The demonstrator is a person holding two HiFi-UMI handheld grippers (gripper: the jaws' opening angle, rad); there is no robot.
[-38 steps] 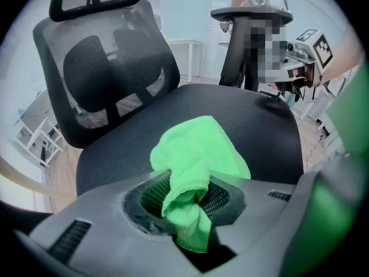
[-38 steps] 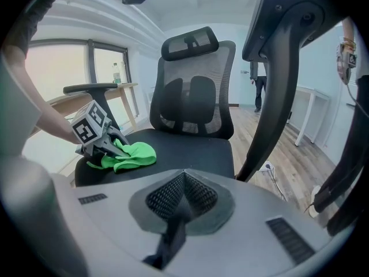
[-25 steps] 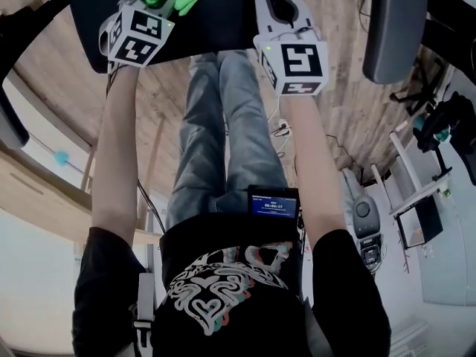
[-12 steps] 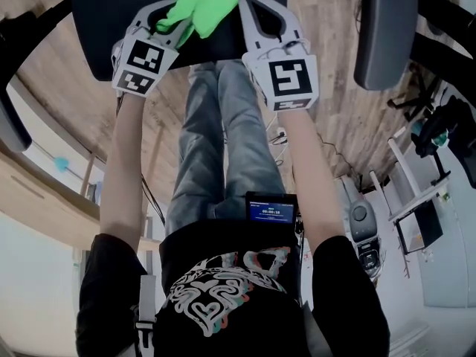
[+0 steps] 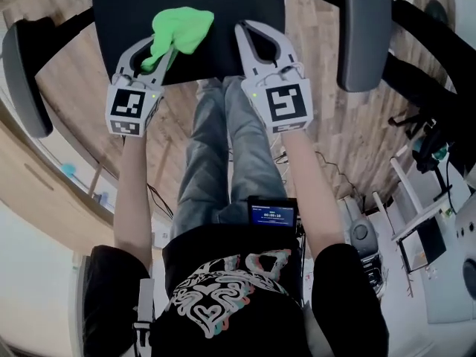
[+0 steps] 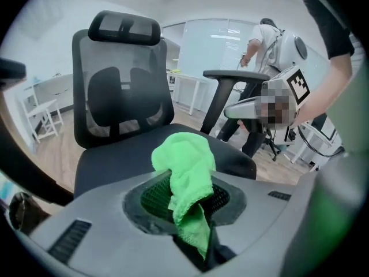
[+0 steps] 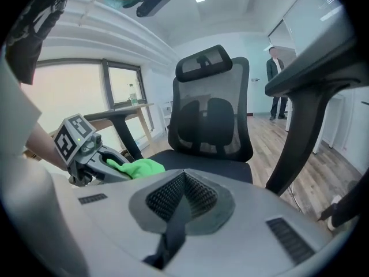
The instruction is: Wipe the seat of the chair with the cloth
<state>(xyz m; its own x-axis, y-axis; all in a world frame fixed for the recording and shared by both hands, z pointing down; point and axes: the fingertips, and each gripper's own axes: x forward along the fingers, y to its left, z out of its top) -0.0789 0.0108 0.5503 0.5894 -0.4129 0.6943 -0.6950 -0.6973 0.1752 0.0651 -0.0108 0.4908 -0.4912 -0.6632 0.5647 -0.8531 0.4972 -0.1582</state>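
Note:
The black chair seat (image 5: 223,13) fills the top of the head view. A bright green cloth (image 5: 181,30) lies bunched on it near the front edge, and my left gripper (image 5: 158,50) is shut on the cloth's near end. In the left gripper view the cloth (image 6: 187,178) hangs pinched between the jaws above the seat (image 6: 121,160). My right gripper (image 5: 250,30) rests beside it over the seat's front edge, shut with nothing in it. Its own view shows the left gripper (image 7: 86,152) and the cloth (image 7: 137,167) at the left.
The chair's armrests stand at either side of the seat, left (image 5: 26,65) and right (image 5: 364,28). The mesh backrest (image 6: 121,91) rises behind the seat. A person (image 6: 262,39) stands in the room behind, another by the far wall (image 7: 277,68). Office stands (image 5: 424,192) crowd the right floor.
Both grippers and the cloth have come back across the seat towards its front edge. The cloth has stayed in the left gripper's jaws and trails ahead of them.

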